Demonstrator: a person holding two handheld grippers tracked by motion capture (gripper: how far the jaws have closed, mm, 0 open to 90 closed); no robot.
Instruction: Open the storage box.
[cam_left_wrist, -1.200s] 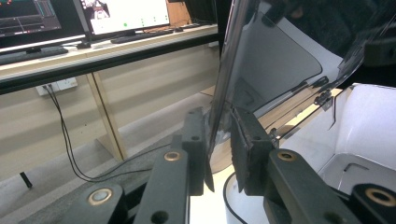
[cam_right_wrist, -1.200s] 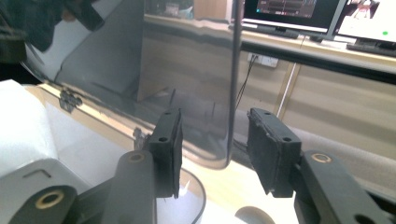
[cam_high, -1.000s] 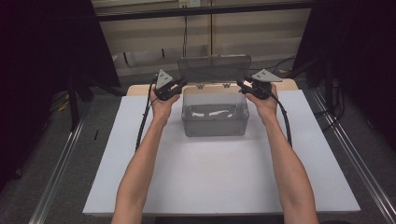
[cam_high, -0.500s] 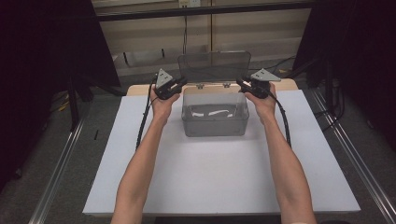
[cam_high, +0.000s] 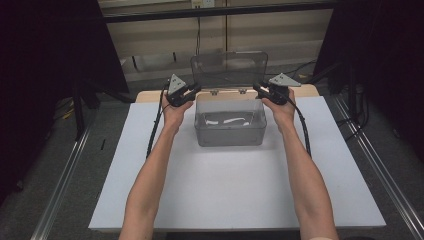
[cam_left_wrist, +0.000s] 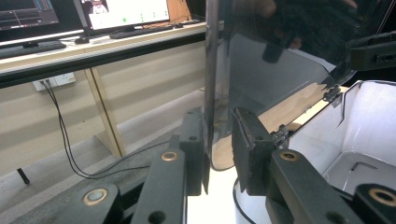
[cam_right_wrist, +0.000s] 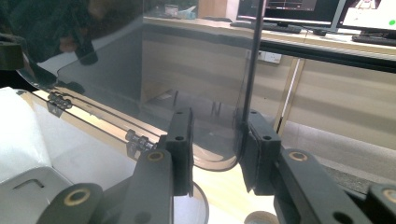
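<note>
A clear plastic box (cam_high: 230, 131) stands at the far middle of the white mat, and its hinged lid (cam_high: 229, 67) is raised upright behind it. Something small and white (cam_high: 231, 120) lies inside. My left gripper (cam_high: 196, 90) is shut on the lid's left edge. In the left gripper view the lid's rim (cam_left_wrist: 212, 93) sits between the jaws of the left gripper (cam_left_wrist: 218, 154), which have just eased a touch wider. My right gripper (cam_high: 256, 88) is on the lid's right edge. Its jaws have just been closing, and the right gripper (cam_right_wrist: 215, 149) has the rim (cam_right_wrist: 250, 84) between them.
The white mat (cam_high: 235, 190) covers most of the table, with a wooden strip (cam_high: 310, 92) at the far edge. Metal rails (cam_high: 380, 170) run along both sides. Behind the table are a bench with monitors (cam_left_wrist: 126, 11) and hanging cables (cam_left_wrist: 60, 126).
The lid stands a little higher and more upright than a second ago. Both hands have stayed at its edges.
</note>
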